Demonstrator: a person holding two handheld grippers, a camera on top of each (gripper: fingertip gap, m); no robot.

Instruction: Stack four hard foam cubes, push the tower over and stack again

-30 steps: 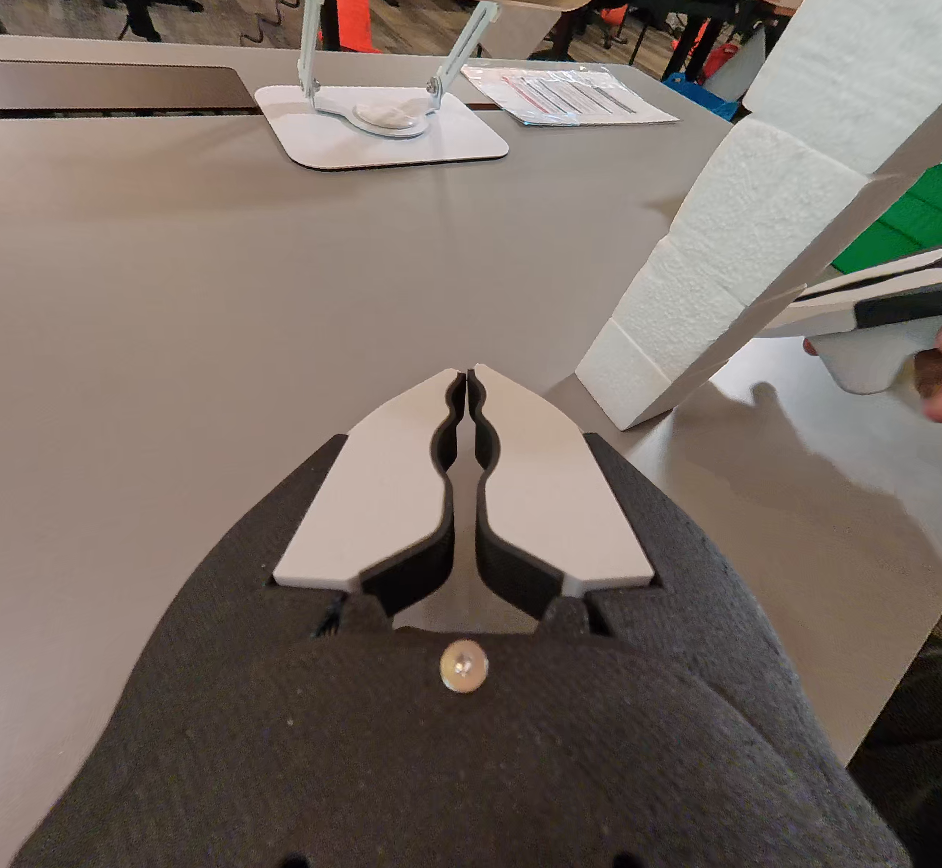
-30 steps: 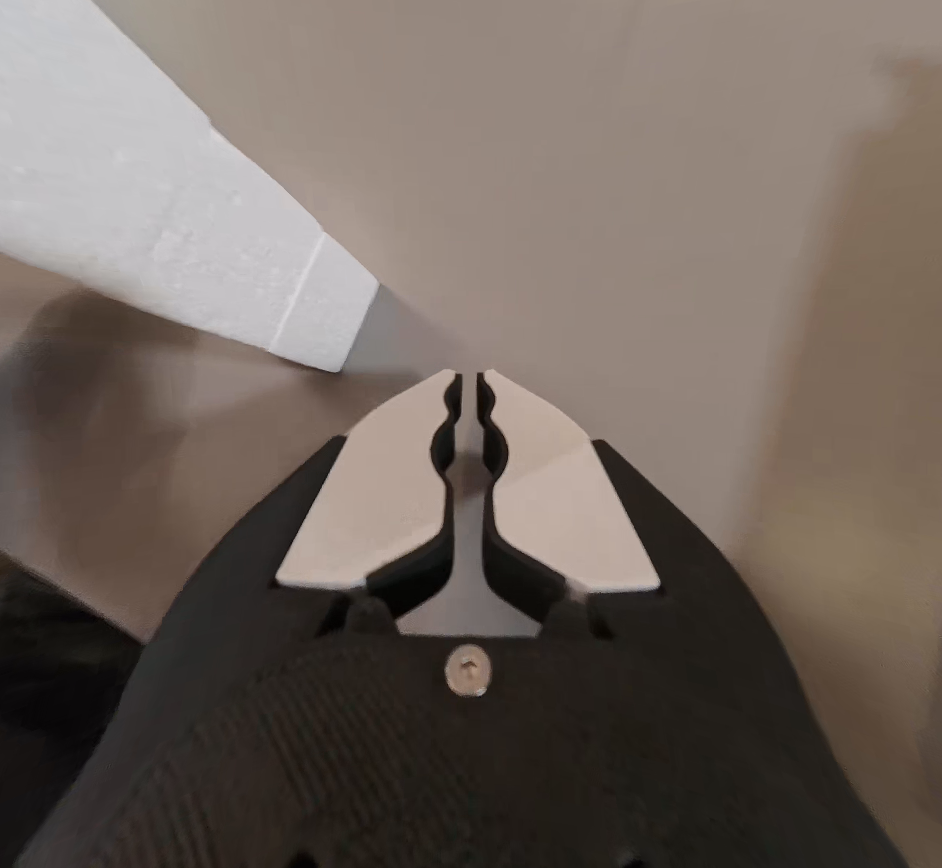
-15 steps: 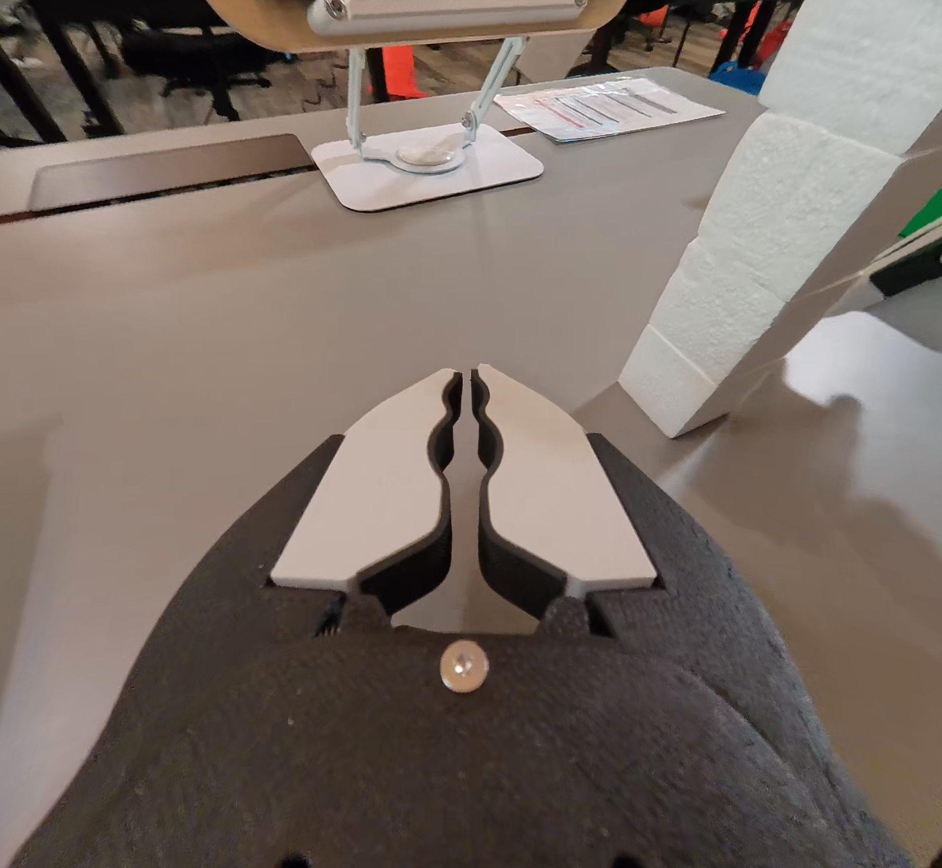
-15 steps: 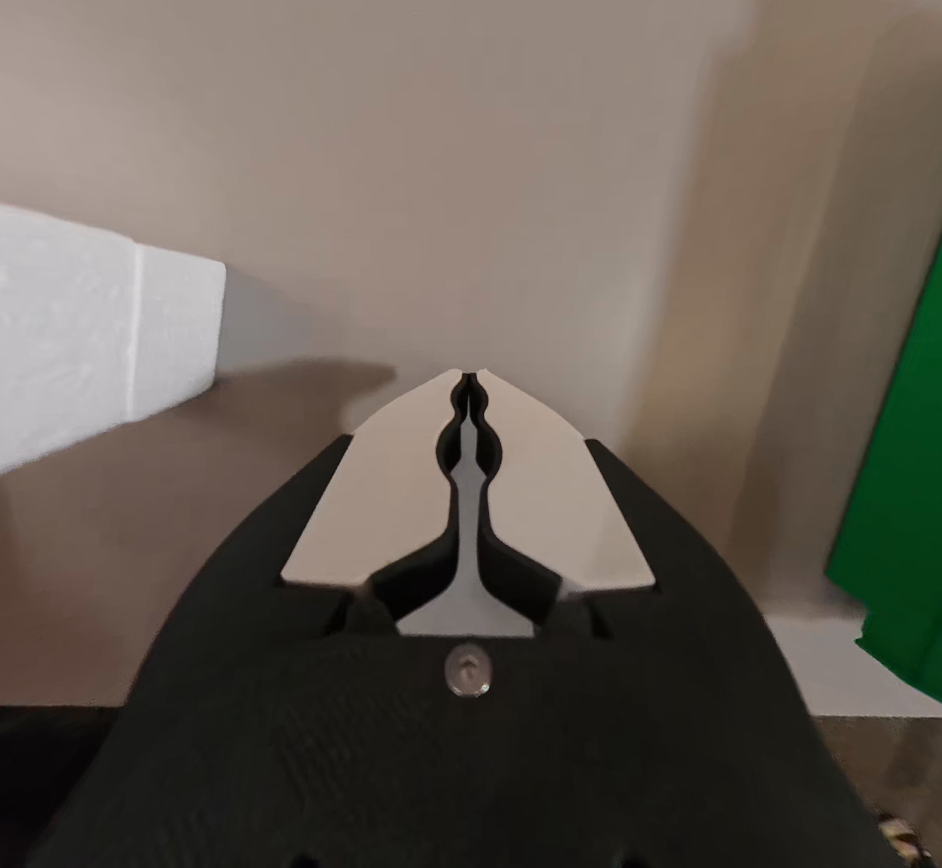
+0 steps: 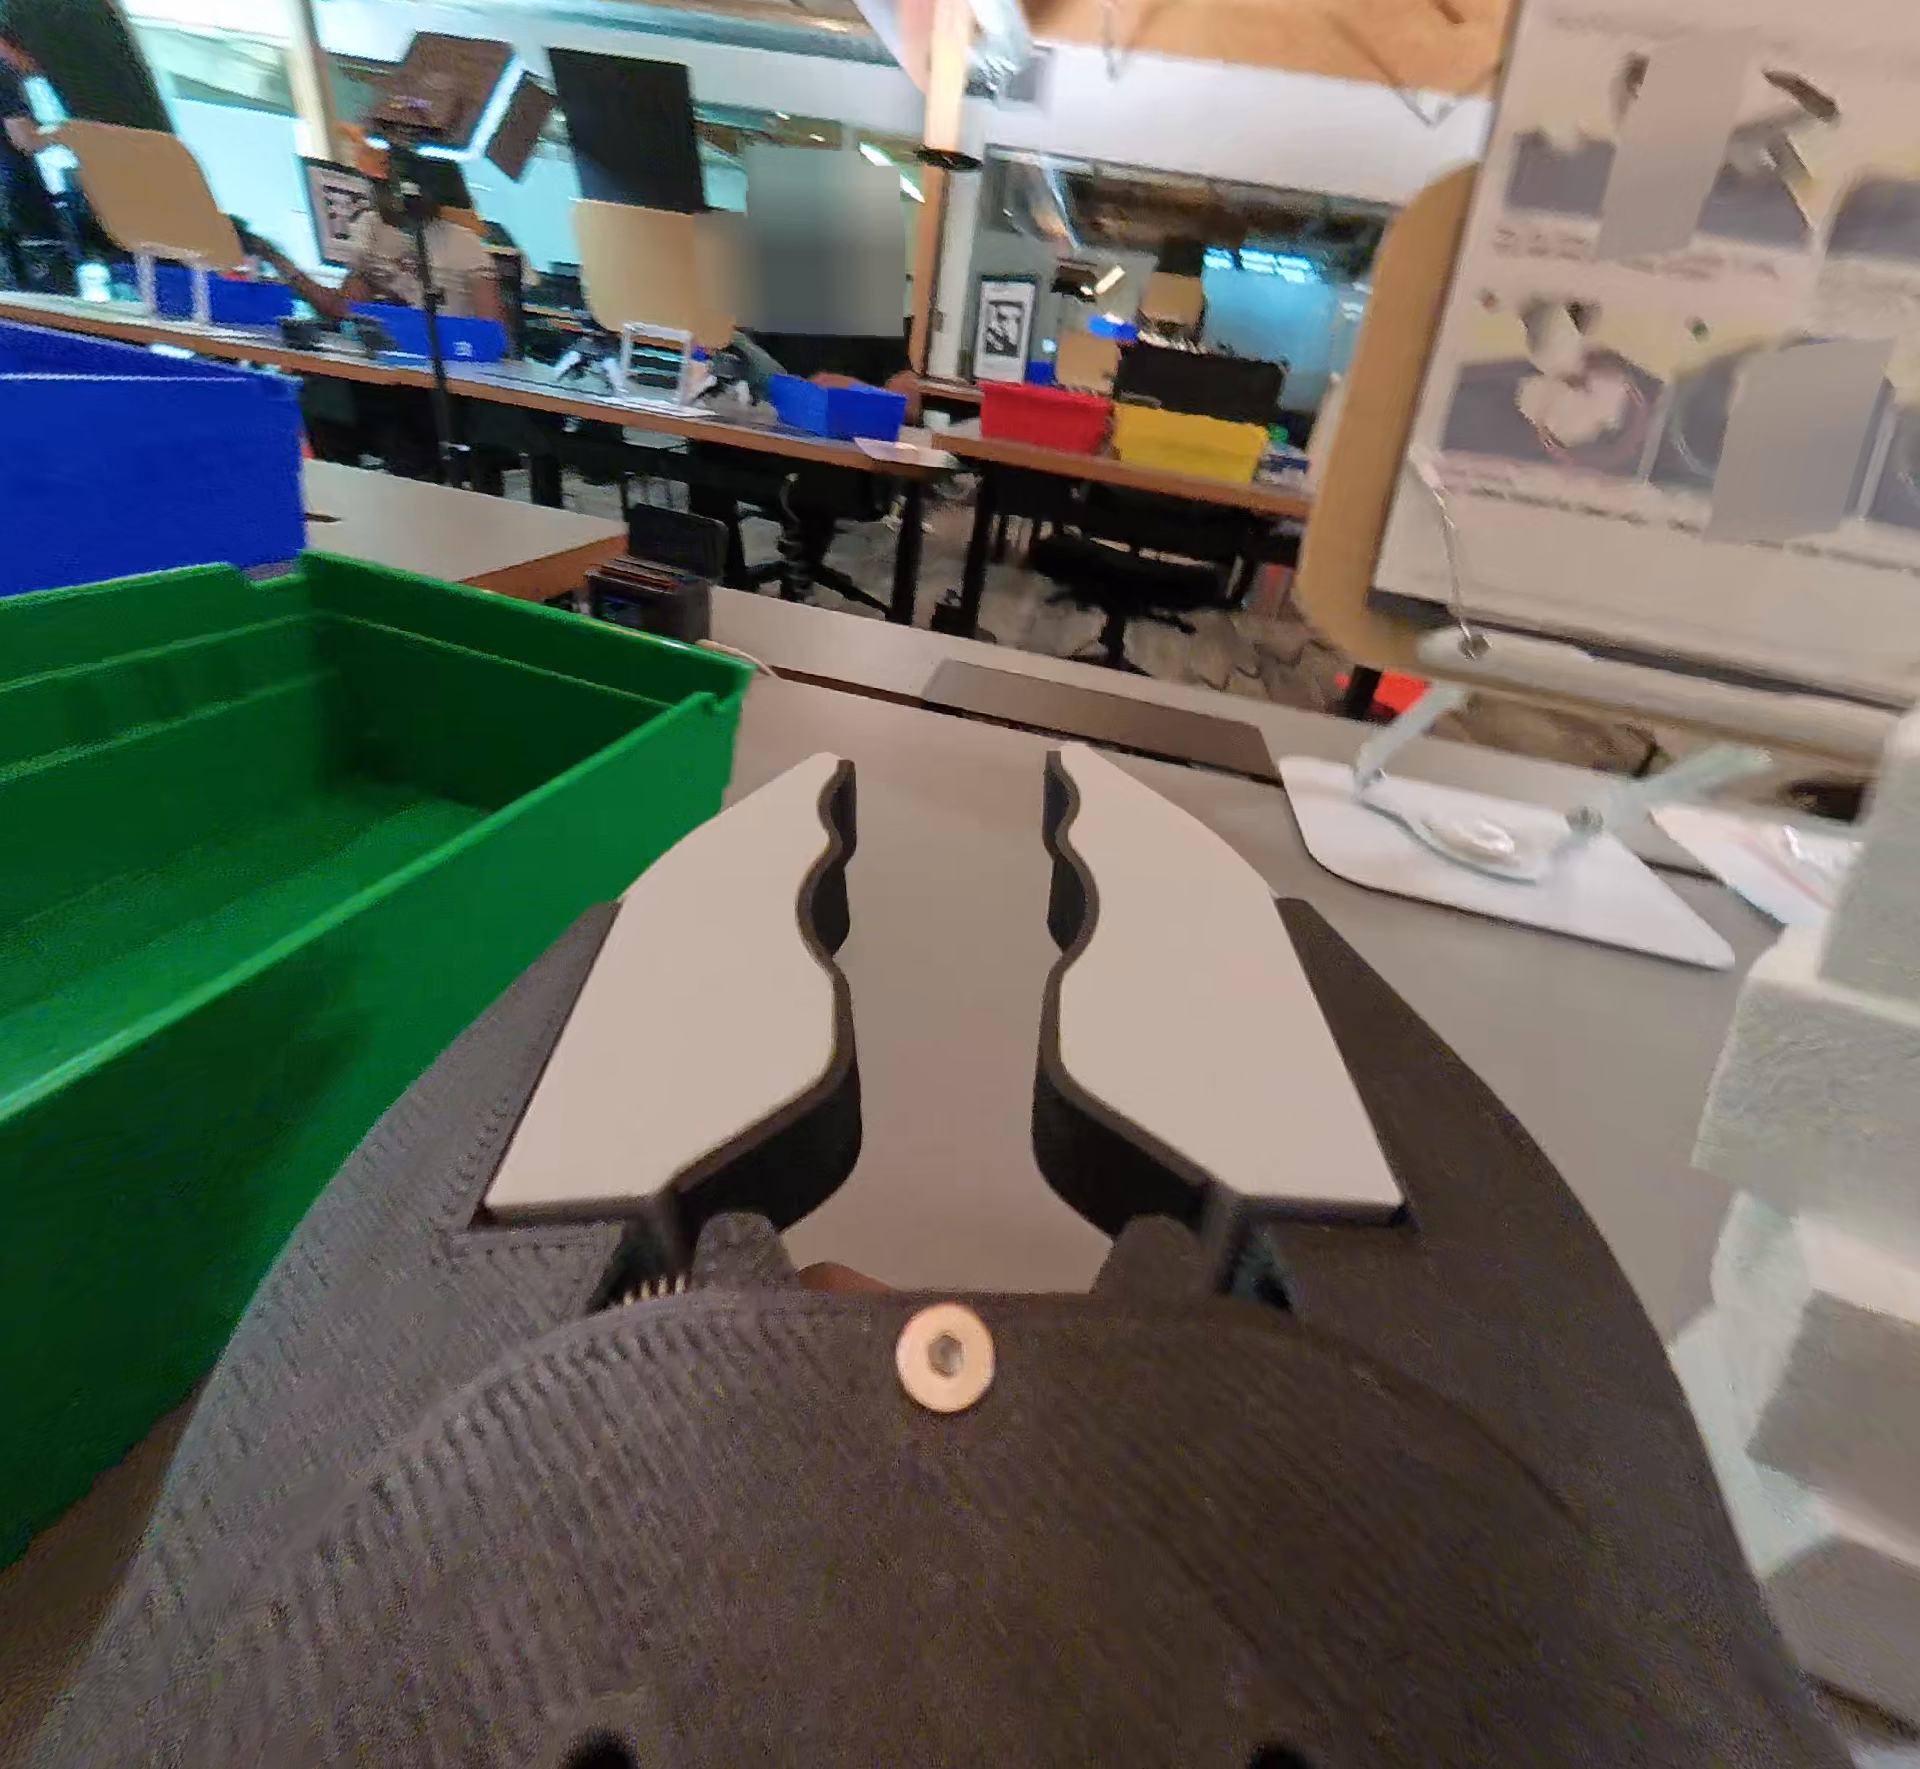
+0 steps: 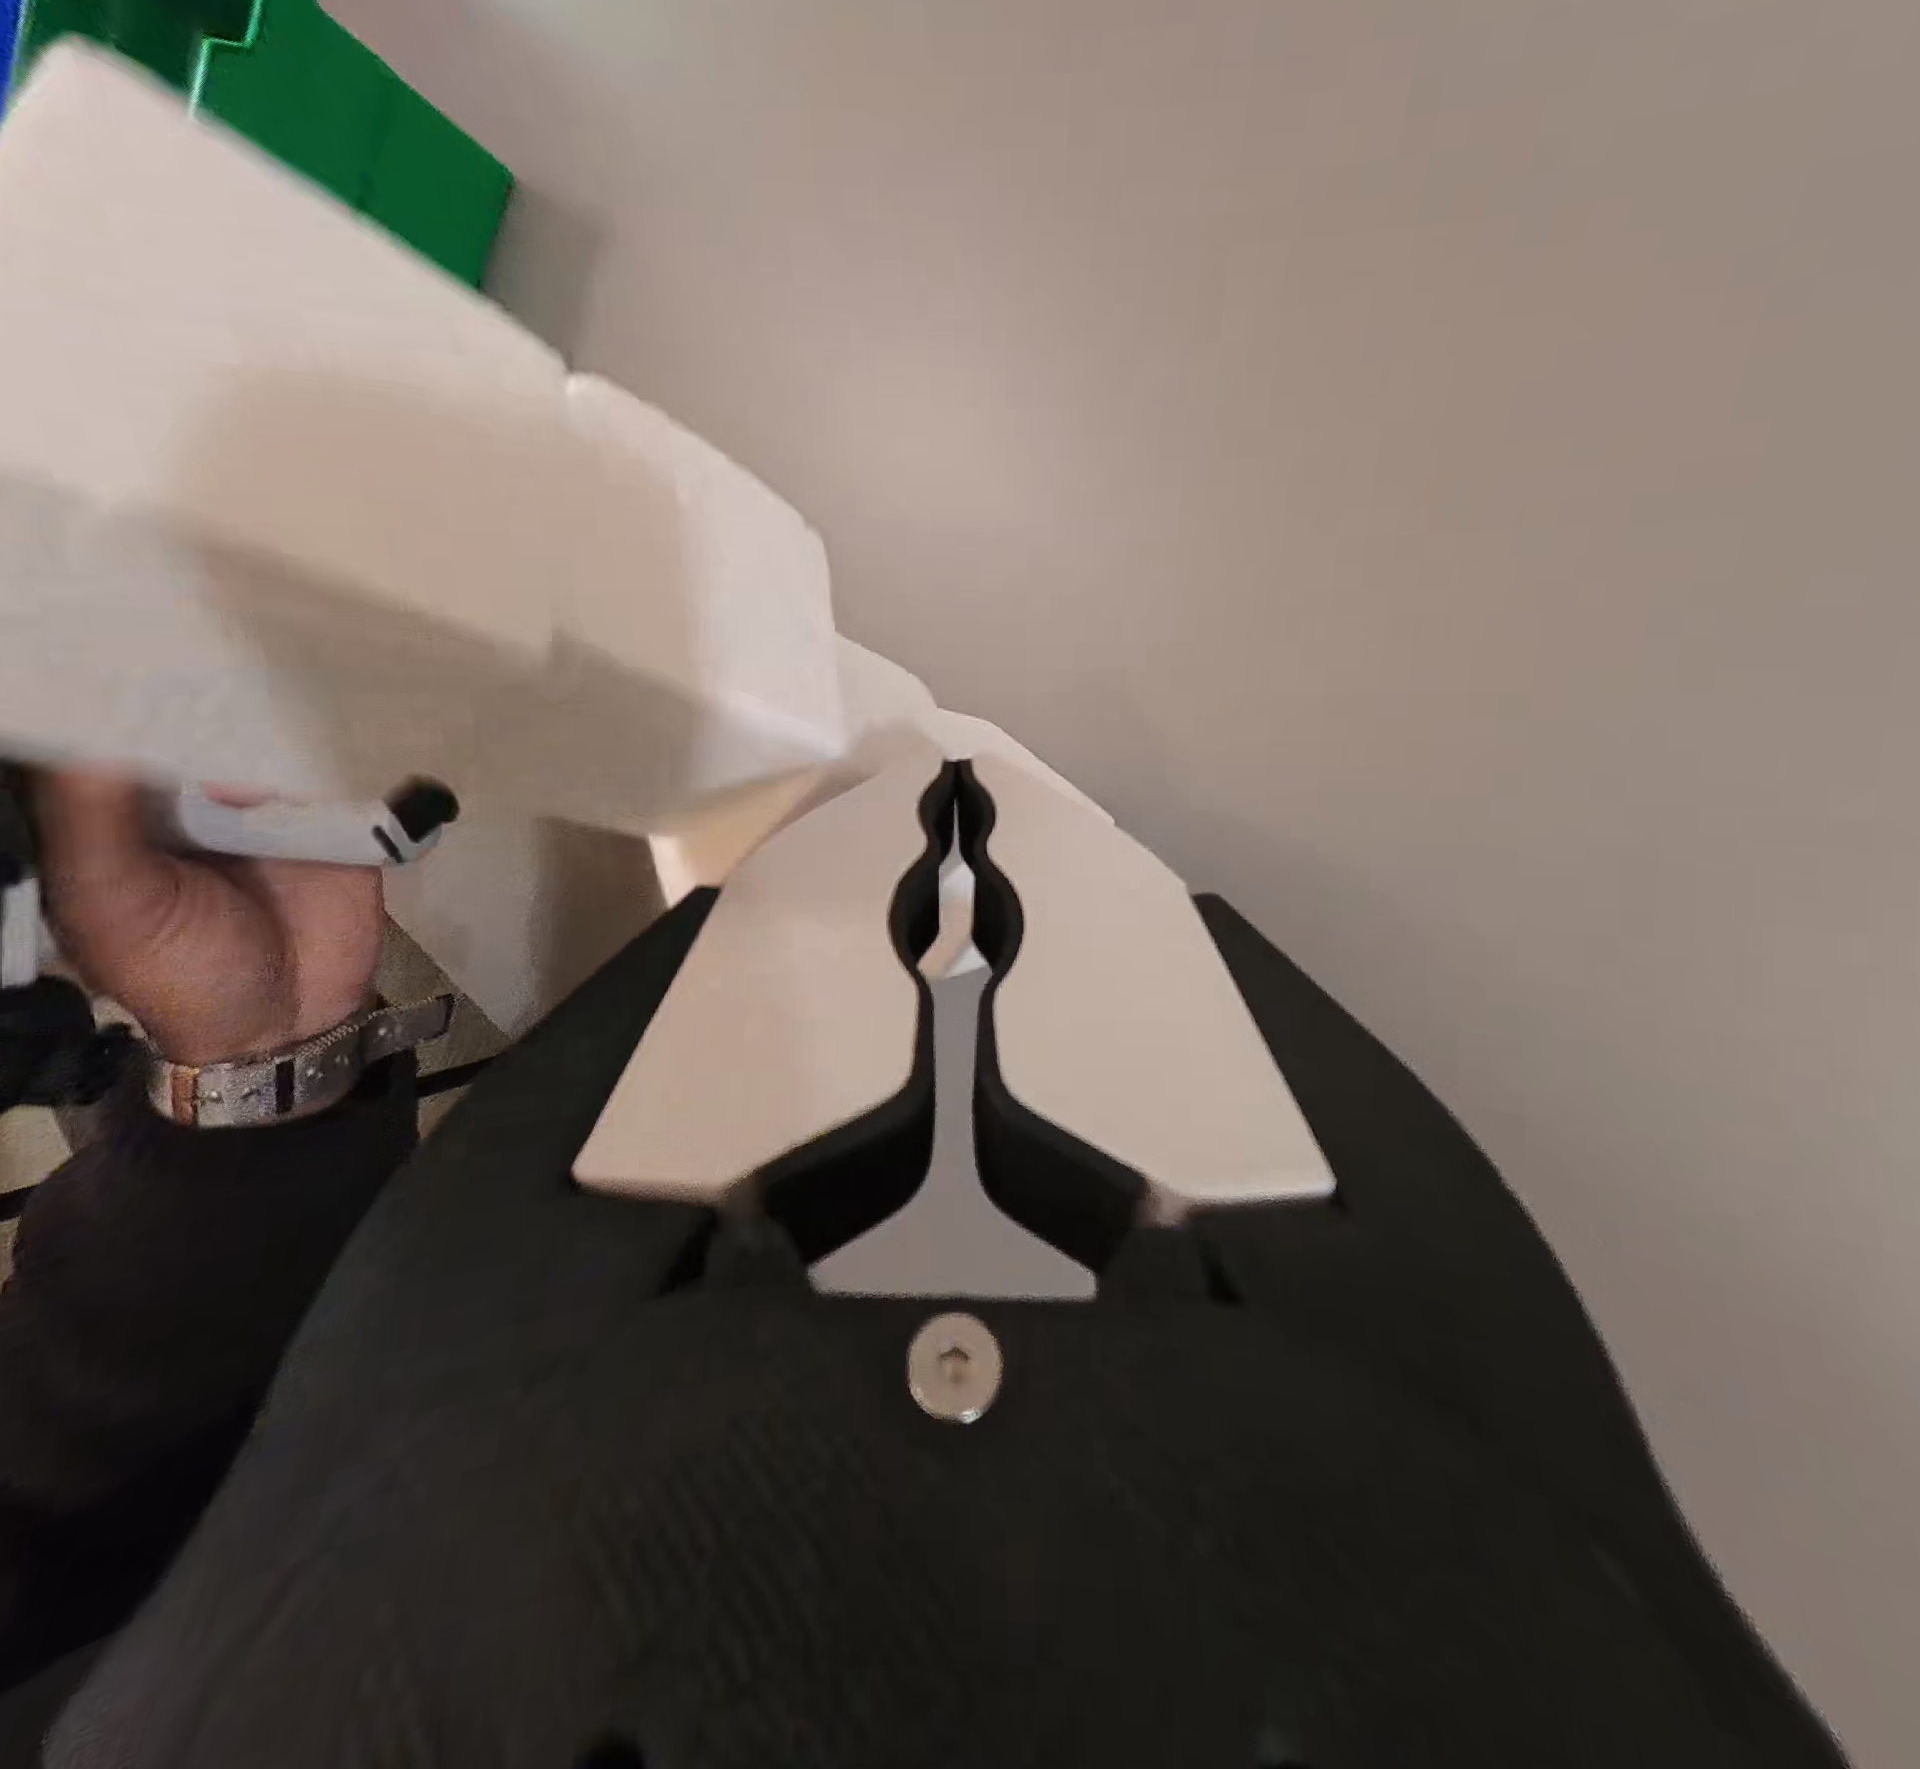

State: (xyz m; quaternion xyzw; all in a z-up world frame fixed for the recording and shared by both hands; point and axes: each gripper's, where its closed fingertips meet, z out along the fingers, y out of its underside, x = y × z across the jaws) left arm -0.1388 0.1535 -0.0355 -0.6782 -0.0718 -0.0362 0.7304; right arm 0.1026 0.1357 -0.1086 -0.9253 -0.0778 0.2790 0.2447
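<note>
One green bin (image 5: 343,784), one foam block (image 6: 364,556), one stand (image 5: 1496,846)

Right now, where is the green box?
In the left wrist view, the green bin sits on the grey table, left of the open left gripper, before a blue bin.

A bare strip of grey counter (image 5: 940,888) lies open ahead of the left hand-held gripper (image 5: 948,769), whose fingers stand apart. A green bin (image 5: 343,784) walls off its left side; a stepped white foam block (image 5: 1829,1096) crowds its right, with a stand's white base plate (image 5: 1496,872) farther ahead. In the right wrist view, the foam block (image 6: 395,514) blocks the left of the right hand-held gripper (image 6: 958,769), while open counter (image 6: 1403,369) spreads ahead and right.
</note>
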